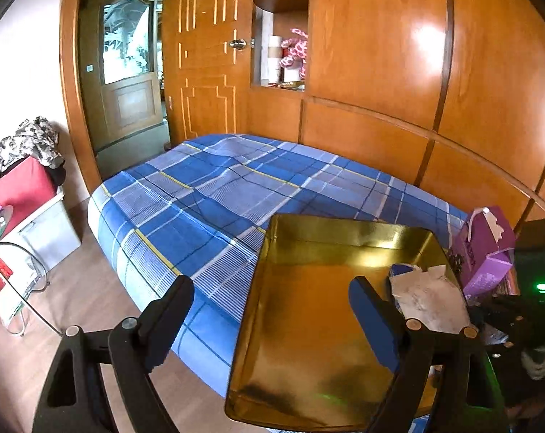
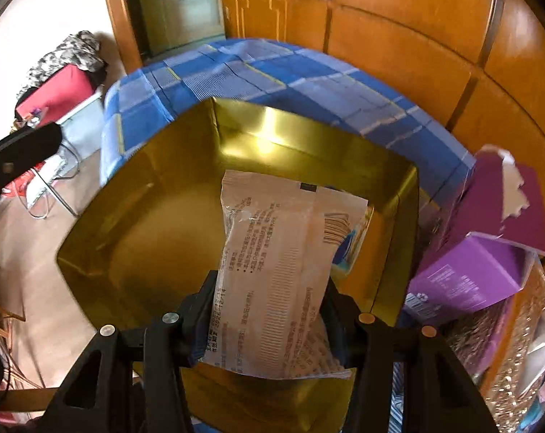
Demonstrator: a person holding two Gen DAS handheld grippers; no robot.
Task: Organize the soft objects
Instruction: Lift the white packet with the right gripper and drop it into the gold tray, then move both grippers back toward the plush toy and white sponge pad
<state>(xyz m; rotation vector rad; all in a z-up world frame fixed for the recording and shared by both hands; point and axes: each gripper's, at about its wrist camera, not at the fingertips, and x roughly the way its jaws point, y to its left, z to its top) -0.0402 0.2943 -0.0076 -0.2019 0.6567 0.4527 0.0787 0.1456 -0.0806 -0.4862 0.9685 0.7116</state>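
Right gripper (image 2: 269,321) fingers clamped on soft tissue packet (image 2: 283,252), held over gold tray (image 2: 135,223). Left gripper (image 1: 272,317) fingers apart, nothing between, above tray's near-left part. Tray sits on blue plaid bed (image 1: 207,195). Purple box (image 2: 463,281) just beside tray's right edge. Wooden wardrobe (image 1: 380,72) behind bed.

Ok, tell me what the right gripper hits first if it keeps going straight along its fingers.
The right gripper, shut on the tissue pack, points down into the gold tray. Going straight on, the pack's far end would probably meet the tray's bare floor first; nothing else shows in that line, though depth is hard to judge.
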